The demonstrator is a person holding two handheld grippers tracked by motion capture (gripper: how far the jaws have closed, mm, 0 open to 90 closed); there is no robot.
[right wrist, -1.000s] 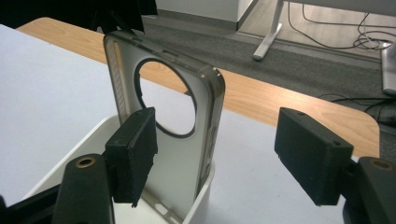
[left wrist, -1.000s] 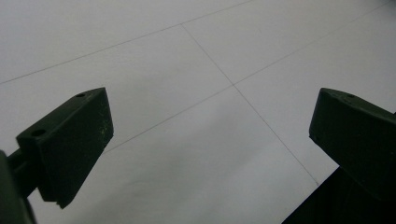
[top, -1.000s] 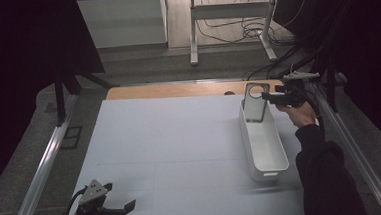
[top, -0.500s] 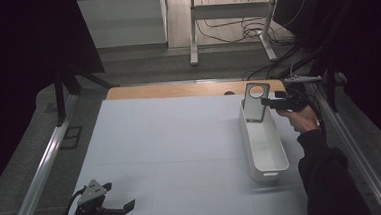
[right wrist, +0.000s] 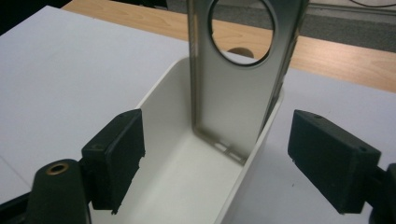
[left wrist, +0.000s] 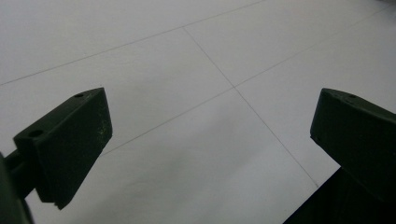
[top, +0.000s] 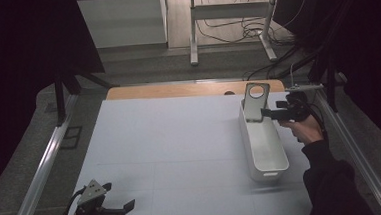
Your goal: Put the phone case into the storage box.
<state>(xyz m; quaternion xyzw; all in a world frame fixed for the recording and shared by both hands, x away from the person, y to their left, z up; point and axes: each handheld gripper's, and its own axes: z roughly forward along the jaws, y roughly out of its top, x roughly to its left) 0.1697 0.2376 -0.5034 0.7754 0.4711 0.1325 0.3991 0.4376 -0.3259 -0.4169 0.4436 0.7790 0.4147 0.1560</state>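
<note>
Pale desk (top: 181,148) carries a white bin (top: 264,148) along its right edge; a grey phone case (top: 254,101) leans upright at its far end. Right claw (right wrist: 215,163), just opening, stands wide and empty after release; next, withdraw. Left claw (left wrist: 210,140) gapes empty near the front-left corner.

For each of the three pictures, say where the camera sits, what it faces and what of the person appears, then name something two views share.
High view: above the person's side, facing forward and down on the white table; both hands with left gripper and right gripper.
Left gripper view: rides the left gripper, facing bare tabletop between open jaws.
Right gripper view: rides the right gripper, facing the white bin.
Shared: grey phone case standing in the bin, also in the high view.
</note>
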